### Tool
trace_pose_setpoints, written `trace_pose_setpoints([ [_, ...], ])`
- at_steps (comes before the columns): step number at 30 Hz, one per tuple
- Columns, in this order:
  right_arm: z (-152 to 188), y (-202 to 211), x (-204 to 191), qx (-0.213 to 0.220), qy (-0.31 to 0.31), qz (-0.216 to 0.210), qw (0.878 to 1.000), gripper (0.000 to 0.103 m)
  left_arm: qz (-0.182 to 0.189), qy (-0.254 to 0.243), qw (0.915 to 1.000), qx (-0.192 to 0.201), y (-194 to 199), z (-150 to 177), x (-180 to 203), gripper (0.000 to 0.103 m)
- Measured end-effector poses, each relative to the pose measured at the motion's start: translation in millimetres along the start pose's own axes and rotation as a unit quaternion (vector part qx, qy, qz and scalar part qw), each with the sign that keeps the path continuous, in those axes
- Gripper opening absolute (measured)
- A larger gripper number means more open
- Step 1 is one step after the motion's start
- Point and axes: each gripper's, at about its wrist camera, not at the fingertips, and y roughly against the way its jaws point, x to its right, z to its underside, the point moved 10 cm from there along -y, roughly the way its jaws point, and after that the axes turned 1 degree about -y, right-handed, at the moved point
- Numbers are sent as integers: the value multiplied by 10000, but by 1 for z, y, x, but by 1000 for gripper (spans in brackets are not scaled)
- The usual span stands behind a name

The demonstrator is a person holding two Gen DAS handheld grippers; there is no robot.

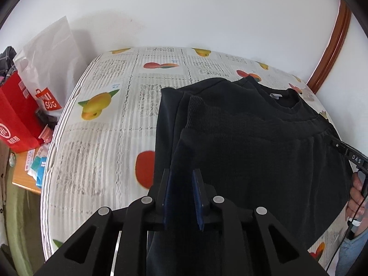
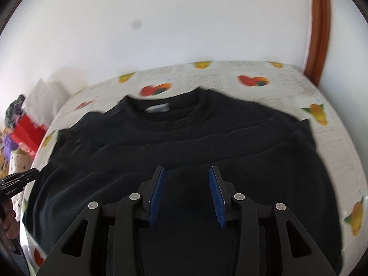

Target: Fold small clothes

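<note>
Left wrist view: the left gripper (image 1: pixel 181 179) hangs over the near left part of a black sweatshirt (image 1: pixel 264 151), its blue pads a narrow gap apart with dark cloth seen between them; whether they pinch it cannot be told. The sweatshirt lies on a bed (image 1: pixel 101 124) with a fruit-and-newsprint sheet, its left sleeve folded in over the body, ribbed cuff (image 1: pixel 200 110) near the shoulder, collar (image 1: pixel 285 101) toward the far edge. At the sweatshirt's right edge the right gripper's (image 1: pixel 345 151) tip reaches in, with a hand (image 1: pixel 356 195) below it. Left of the bed are a red bag (image 1: pixel 16 119) and a white plastic bag (image 1: pixel 50 62).

Right wrist view: blurred. The right gripper (image 2: pixel 186 188) stands partly open above the sweatshirt's (image 2: pixel 184 142) lower middle, nothing between its pads. The sweatshirt is spread across the bed (image 2: pixel 333 142), collar (image 2: pixel 161 108) at the far side. Off its left edge shows the left gripper (image 2: pixel 20 179), its jaws unseen.
</note>
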Motion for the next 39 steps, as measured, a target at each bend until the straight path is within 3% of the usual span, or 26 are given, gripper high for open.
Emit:
trace_pose_setpoints([
  [3, 22, 0, -32, -54, 306, -48, 9995, 39, 93, 115, 9999, -55, 13, 23, -8, 19],
  [6, 51, 0, -45, -103, 642, 279, 9975, 39, 177, 237, 9995, -55, 26, 46, -15, 26],
  [9, 79, 6, -43, -257, 647, 274, 9972, 39, 244, 301, 9992, -20, 39, 66, -21, 43],
  [11, 96, 20, -42, -193, 713, 307, 9968, 39, 270, 315, 9991, 95, 49, 76, -23, 62],
  [19, 145, 61, -46, -121, 1015, 283, 9944, 42, 416, 342, 9983, 218, 69, 113, -22, 62],
  [24, 154, 72, -69, -74, 1104, 182, 9937, 42, 374, 404, 9983, 178, 70, 142, -32, 62],
  [29, 154, 66, -129, -44, 1513, -68, 9885, 49, 317, 509, 9981, 156, 72, 164, -51, 63],
  [39, 158, 45, -272, 23, 2498, -863, 9645, 58, 262, 480, 9982, 257, 78, 173, -80, 69],
])
